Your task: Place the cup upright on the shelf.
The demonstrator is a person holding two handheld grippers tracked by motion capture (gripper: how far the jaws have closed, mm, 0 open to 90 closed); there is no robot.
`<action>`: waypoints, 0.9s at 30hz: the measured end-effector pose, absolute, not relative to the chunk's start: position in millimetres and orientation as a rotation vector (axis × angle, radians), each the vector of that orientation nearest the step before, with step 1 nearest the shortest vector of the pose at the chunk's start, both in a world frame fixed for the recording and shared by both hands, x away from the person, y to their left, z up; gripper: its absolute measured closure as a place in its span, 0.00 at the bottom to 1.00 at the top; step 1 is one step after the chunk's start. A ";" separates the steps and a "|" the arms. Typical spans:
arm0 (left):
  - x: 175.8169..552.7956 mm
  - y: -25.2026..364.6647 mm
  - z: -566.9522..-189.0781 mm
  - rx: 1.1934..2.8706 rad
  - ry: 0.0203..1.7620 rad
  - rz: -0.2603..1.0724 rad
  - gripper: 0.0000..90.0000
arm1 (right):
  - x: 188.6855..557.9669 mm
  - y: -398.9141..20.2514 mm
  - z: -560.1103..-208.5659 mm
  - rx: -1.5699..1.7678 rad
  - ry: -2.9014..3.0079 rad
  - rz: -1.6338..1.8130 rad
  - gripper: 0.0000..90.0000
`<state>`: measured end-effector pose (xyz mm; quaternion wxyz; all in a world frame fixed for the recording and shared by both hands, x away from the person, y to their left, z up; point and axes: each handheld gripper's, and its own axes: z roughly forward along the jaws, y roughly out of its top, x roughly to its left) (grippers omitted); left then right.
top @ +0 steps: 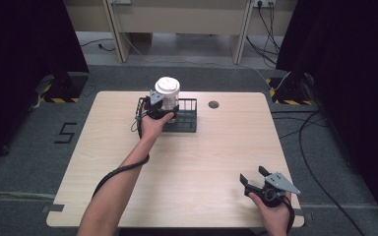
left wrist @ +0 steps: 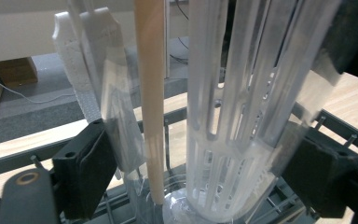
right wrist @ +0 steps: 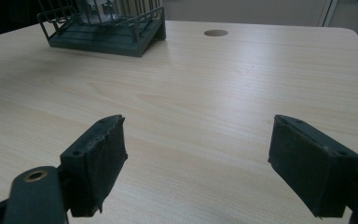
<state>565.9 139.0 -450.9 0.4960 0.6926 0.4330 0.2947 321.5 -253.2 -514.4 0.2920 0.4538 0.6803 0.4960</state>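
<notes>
Item: clear jar (top: 167, 96), white lid, upright in the dark wire rack (top: 187, 118) at the table's far middle. Seen through its wall from the left gripper view: a slotted inner sleeve (left wrist: 233, 140) and a pale stick (left wrist: 151, 102).

Left gripper (top: 153, 105): at the jar's near-left side, over the rack's left part. Both pads flank the jar's lower body; left pad (left wrist: 91, 172) and right pad (left wrist: 319, 175) appear to press the wall, so the jaws look closed on the jar at about its full width. Whether the jar base rests on the rack floor or is just lifted off it cannot be told.

Right gripper (top: 263, 184): near the table's front right corner, well apart from rack and jar. Jaws wide apart, nothing between them; bare table (right wrist: 191, 116) ahead, rack far off to its upper left.

Step in hand, as judged: the grasp on the jar at the rack, either lifting it out or setting it in.

Next move calls for: a straight vertical path so the jar clears the rack wires; steady grip, since the wall is smooth; jar kept upright so the loose stick inside does not shift.
</notes>
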 end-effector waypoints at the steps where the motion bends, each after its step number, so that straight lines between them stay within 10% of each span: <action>1: 565.4 138.9 -450.3 1.678 1.047 0.718 0.17 | 321.6 -253.5 -514.4 1.209 1.812 1.320 0.21; 27: 512.1 168.6 -427.5 1.706 0.968 0.707 0.16 | 321.7 -252.0 -514.3 1.212 1.821 1.310 0.21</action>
